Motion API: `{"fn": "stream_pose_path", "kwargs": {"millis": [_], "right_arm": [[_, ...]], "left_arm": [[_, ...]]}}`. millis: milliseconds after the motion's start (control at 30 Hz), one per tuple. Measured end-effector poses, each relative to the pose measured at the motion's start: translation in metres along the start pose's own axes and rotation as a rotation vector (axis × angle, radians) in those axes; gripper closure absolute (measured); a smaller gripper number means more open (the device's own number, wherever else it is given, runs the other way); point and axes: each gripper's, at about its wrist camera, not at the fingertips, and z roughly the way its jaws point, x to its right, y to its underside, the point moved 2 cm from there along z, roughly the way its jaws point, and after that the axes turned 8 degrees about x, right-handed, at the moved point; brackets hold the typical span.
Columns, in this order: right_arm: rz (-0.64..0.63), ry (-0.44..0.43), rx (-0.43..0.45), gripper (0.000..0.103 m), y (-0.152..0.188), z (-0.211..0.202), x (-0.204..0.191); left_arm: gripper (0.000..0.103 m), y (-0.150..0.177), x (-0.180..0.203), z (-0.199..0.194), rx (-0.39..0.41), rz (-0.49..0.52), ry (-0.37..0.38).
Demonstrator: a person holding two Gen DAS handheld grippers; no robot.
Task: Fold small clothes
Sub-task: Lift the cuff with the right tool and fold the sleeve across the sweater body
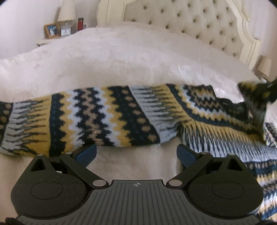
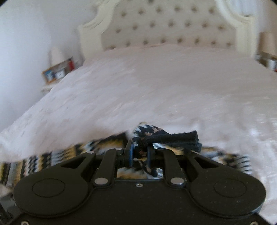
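With the right gripper (image 2: pixel 139 154) we are pinching a bunched edge of the patterned knit sweater (image 1: pixel 110 119), its blue pads narrow and pressing on the fabric, a dark ribbed hem sticking out just past the fingertips. We are holding the left gripper (image 1: pixel 136 153) with its jaws wide, nothing between them, just at the near edge of the sweater's sleeve. The sweater, in yellow, navy, white and tan zigzag bands, is lying stretched across the white bedspread (image 1: pixel 121 57), one corner lifted at the right. Beyond it we are seeing the tufted headboard (image 1: pixel 190 22) and a nightstand with a lamp (image 1: pixel 66 11), a framed photo (image 1: pixel 51 30), a small clock (image 1: pixel 65 31) and a red bottle (image 1: pixel 80 23). We are finding no writing that can be read.
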Motion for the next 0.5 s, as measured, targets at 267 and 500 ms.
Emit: {"fn": "stream_pose_path", "kwargs": {"millis": [267,500], "right_arm": [[-0.044,-0.106,-0.077,0.075,0.043,0.035,-0.068],[-0.089,-0.147,-0.091,0.043,0.048,0.021,-0.073]], "left_arm": [[0.003,0.0,-0.009,-0.001,0.002,-0.019,-0.006],[0.003,0.001,-0.008,-0.002,0.013,-0.014,-0.003]]}}
